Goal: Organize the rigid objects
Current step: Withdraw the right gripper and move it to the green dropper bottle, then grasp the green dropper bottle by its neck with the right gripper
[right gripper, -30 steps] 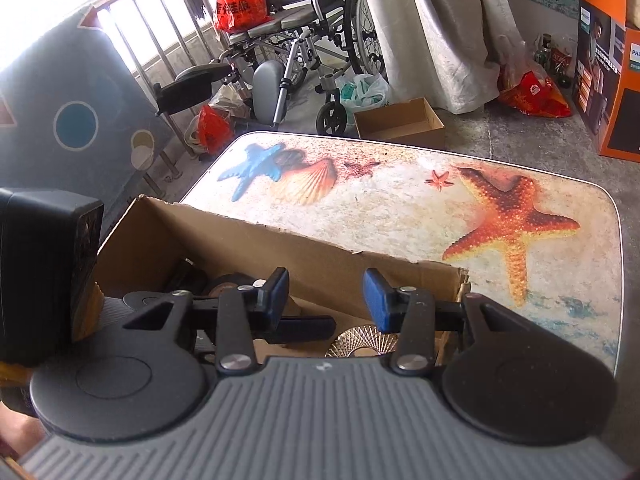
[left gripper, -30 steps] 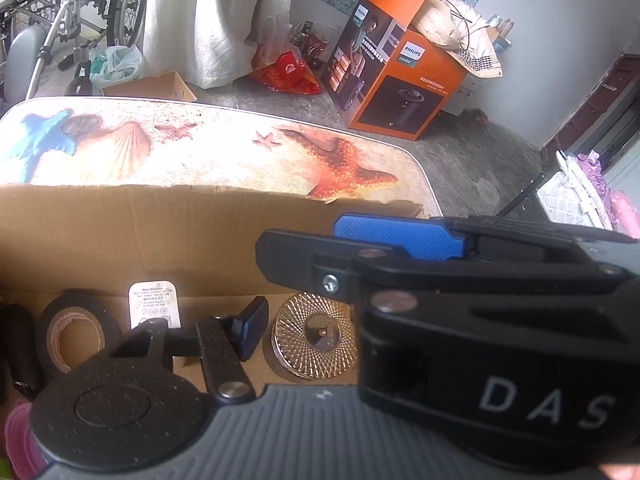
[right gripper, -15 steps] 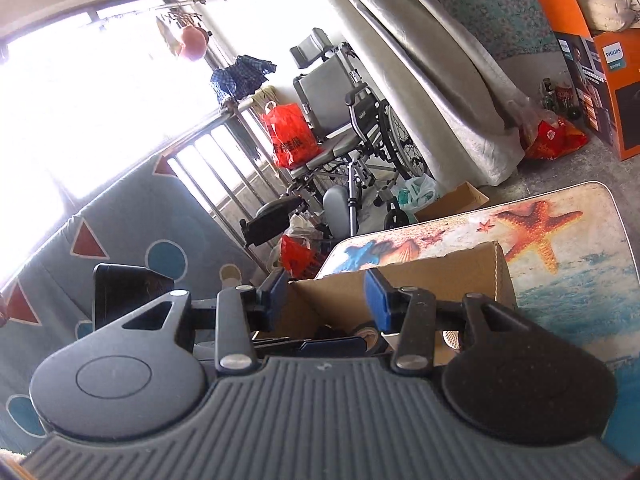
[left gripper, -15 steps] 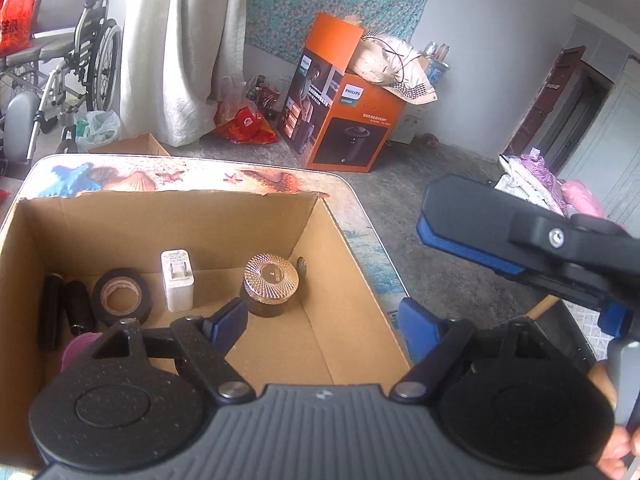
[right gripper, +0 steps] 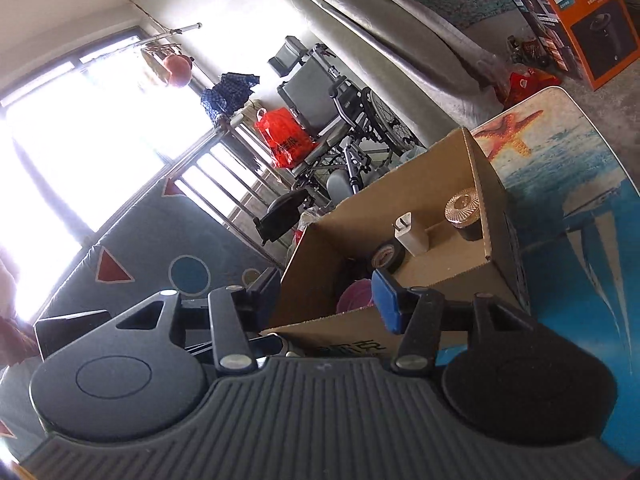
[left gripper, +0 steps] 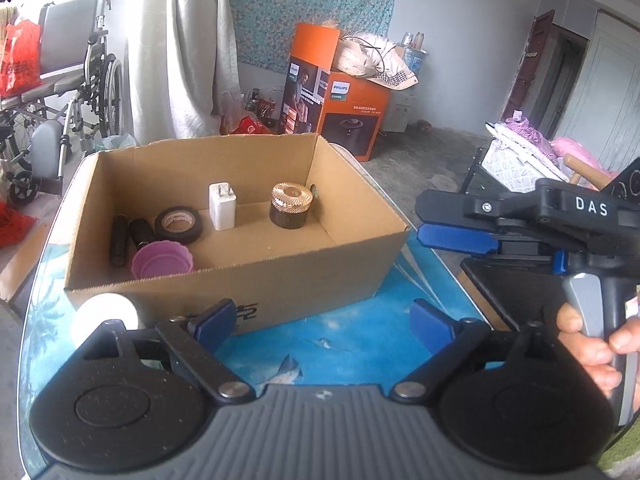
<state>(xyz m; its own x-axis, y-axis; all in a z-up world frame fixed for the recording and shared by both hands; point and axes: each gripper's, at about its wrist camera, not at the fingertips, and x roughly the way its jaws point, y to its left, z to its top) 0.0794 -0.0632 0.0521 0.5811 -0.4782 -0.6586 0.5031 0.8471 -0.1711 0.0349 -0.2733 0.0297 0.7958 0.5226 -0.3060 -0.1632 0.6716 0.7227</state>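
Jaws of my left gripper (left gripper: pixel 322 326) are spreading wide with nothing between them, just short of the cardboard box (left gripper: pixel 248 280) on the sea-print table (left gripper: pixel 360 344). My right gripper (left gripper: pixel 452 220), off the box's right side, is opening too, empty. Inside lie a purple lid (left gripper: pixel 162 265), tape roll (left gripper: pixel 179 225), white charger (left gripper: pixel 222 206) and gold-capped jar (left gripper: pixel 291 205).

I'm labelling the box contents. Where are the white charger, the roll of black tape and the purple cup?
white charger (left gripper: pixel 222 207), left wrist view, on its front face.
roll of black tape (left gripper: pixel 178 225), left wrist view, on its top rim.
purple cup (left gripper: pixel 162 261), left wrist view, on its inside.
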